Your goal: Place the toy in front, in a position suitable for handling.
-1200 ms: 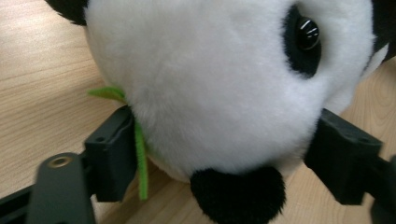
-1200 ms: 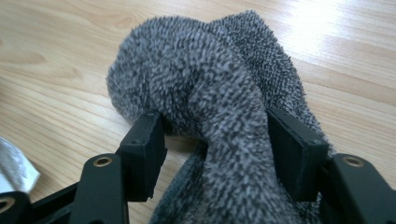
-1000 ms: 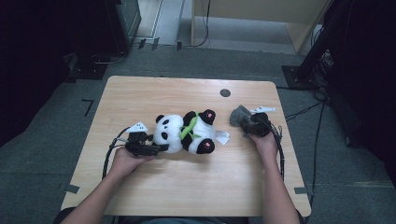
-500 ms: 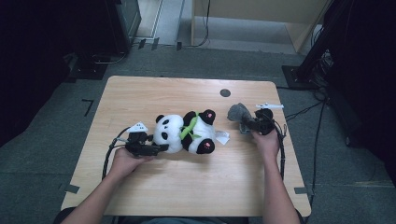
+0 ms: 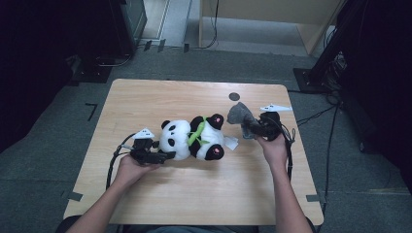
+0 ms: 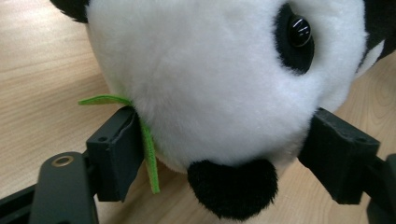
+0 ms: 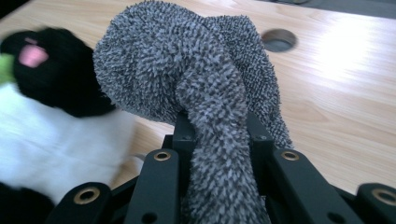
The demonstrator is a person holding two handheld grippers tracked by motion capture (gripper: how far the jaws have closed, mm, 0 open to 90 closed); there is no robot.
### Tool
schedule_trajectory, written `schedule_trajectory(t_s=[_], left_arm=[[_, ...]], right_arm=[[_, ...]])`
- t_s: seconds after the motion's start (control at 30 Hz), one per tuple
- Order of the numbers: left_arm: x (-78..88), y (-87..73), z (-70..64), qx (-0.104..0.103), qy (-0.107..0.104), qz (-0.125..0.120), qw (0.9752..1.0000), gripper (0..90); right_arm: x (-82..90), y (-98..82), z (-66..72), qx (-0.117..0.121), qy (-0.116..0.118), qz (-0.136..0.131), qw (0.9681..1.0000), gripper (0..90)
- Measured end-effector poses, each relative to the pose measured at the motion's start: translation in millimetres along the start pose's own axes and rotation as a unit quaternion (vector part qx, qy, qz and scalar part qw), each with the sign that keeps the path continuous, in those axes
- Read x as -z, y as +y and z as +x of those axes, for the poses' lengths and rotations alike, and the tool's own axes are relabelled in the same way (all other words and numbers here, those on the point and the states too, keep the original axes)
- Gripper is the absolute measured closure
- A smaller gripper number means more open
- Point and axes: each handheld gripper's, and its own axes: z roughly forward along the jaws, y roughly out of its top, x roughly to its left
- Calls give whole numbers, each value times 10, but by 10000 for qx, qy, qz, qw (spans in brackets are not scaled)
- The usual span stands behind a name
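Plush panda: laid on its back across the middle of the desk, head toward the person's left, pink-soled feet toward the right; a green felt leaf is seen at the neck.

Left hand-held gripper: held level at the panda's head. In the left gripper view the head is bracketed by the two black jaws at chin height, the leaf caught against one pad. The jaws have just been opening a little, and whether the pads press into the plush cannot be told.

Right hand-held gripper: clamped on a grey knitted sock, a fold of which is pinched between the closed jaws in the right gripper view. The sock is carried above the desk, just beside the panda's upper foot, and is not touching it.

Round hole: set in the desk behind the sock.

Step in hand, as judged: the sock is being brought to the toy while the head is steadied.

Next move, as judged: the sock's open end must be found and turned toward the foot, a firm hold on the head being required against sliding.
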Motion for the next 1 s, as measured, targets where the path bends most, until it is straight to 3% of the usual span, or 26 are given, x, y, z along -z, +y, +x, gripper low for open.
schedule_trajectory(t_s=[0.4, 0.6, 0.77, 1.0], left_arm=[[11, 28, -6, -70, 31, 2, 10000, 179], [5, 14, 0, -46, 26, -49, 10000, 185], [4, -6, 5, -13, 1, -140, 9999, 208], [2, -15, 17, 24, -8, -201, 9998, 227]], right_arm=[[73, 256, 410, 276, 448, -220, 9984, 739], [81, 411, 705, 582, 642, -257, 9959, 738], [-102, 584, 922, 825, 652, -16, 9945, 735], [-473, 876, 1278, 1076, 889, 319, 9897, 730]])
